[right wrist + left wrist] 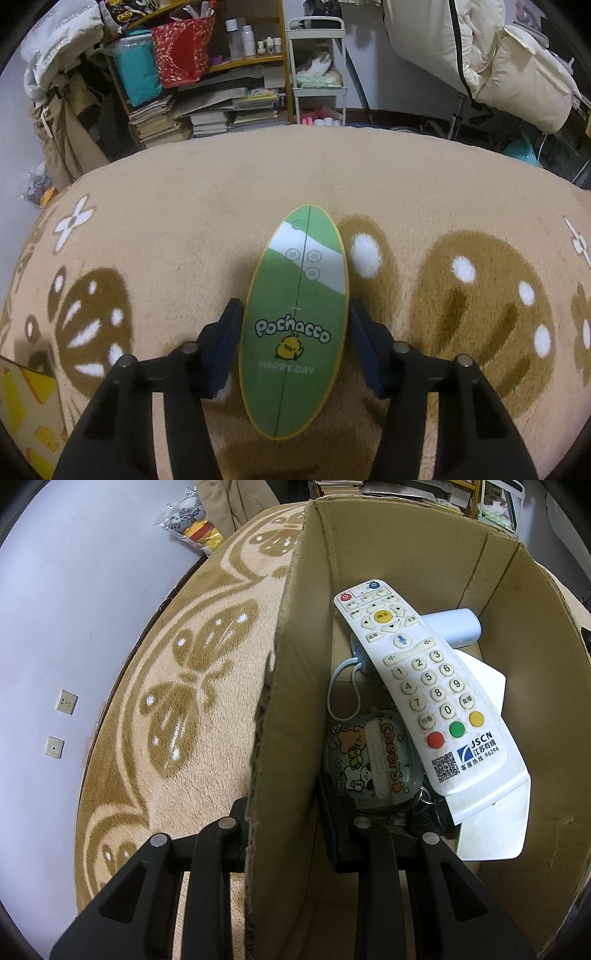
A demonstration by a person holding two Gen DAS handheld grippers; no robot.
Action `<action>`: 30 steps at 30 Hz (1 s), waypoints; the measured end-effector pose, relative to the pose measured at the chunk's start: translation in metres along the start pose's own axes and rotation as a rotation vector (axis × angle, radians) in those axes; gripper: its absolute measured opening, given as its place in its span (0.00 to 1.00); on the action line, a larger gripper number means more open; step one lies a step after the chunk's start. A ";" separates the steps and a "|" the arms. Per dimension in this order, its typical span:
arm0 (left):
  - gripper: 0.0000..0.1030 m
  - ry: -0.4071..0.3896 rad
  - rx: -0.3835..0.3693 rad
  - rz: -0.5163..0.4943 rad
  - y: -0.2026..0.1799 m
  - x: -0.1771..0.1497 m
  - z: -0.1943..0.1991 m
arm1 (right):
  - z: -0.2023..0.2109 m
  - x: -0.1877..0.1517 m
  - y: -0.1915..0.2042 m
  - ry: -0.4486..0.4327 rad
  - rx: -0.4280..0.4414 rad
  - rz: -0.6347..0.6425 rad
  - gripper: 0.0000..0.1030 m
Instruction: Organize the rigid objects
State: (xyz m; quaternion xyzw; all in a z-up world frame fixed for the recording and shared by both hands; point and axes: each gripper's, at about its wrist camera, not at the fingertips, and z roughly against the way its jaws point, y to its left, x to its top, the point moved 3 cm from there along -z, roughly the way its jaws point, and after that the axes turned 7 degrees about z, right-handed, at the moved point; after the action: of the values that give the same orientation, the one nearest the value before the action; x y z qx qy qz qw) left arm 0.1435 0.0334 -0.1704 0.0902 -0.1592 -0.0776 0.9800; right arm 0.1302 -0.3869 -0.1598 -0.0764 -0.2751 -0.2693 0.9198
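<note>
In the left wrist view my left gripper [282,823] straddles the left wall of a cardboard box [280,686], one finger outside and one inside, and looks closed on the wall. In the box lie a white JSCN remote [424,686], a clear "Cheers" case [373,757], a pale blue cylinder with a cord [454,627], keys [428,812] and a white flat item [491,827]. In the right wrist view my right gripper [293,332] holds a green oval "Pochacco" remote [295,317] by its sides, over the tan blanket [184,221].
The tan butterfly-patterned blanket [166,701] covers the surface under the box. A yellow patterned box corner [26,406] shows at lower left of the right wrist view. Shelves with books and bottles [221,92] and jackets [498,55] stand beyond the blanket edge.
</note>
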 end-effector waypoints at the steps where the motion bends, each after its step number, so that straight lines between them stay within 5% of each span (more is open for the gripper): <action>1: 0.25 0.000 0.000 0.000 0.000 0.000 0.000 | 0.005 -0.001 0.001 -0.010 0.016 -0.004 0.59; 9: 0.25 0.001 -0.001 0.001 0.000 0.000 0.000 | 0.041 -0.003 0.030 -0.071 0.117 0.044 0.55; 10: 0.25 0.001 -0.002 0.002 0.000 0.000 0.000 | 0.049 -0.003 0.037 -0.087 0.121 0.063 0.18; 11: 0.25 0.001 -0.002 0.002 0.000 0.000 0.000 | 0.053 -0.002 0.043 -0.085 0.134 0.081 0.08; 14: 0.25 0.001 -0.001 0.001 0.000 0.000 0.000 | 0.063 0.000 0.060 -0.085 0.162 0.121 0.01; 26: 0.25 0.000 -0.002 0.002 0.000 0.000 -0.001 | 0.082 0.004 0.084 -0.120 0.200 0.199 0.02; 28: 0.25 0.001 -0.002 0.002 0.000 0.000 -0.001 | 0.067 0.002 0.082 -0.056 0.234 0.178 0.11; 30: 0.25 0.000 -0.001 0.002 0.000 0.000 -0.001 | 0.054 -0.001 0.081 -0.017 0.231 0.177 0.34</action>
State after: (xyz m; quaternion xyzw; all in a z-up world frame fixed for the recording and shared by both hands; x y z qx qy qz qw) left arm 0.1438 0.0331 -0.1709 0.0894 -0.1591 -0.0769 0.9802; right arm 0.1474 -0.3028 -0.1142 0.0039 -0.3044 -0.1531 0.9401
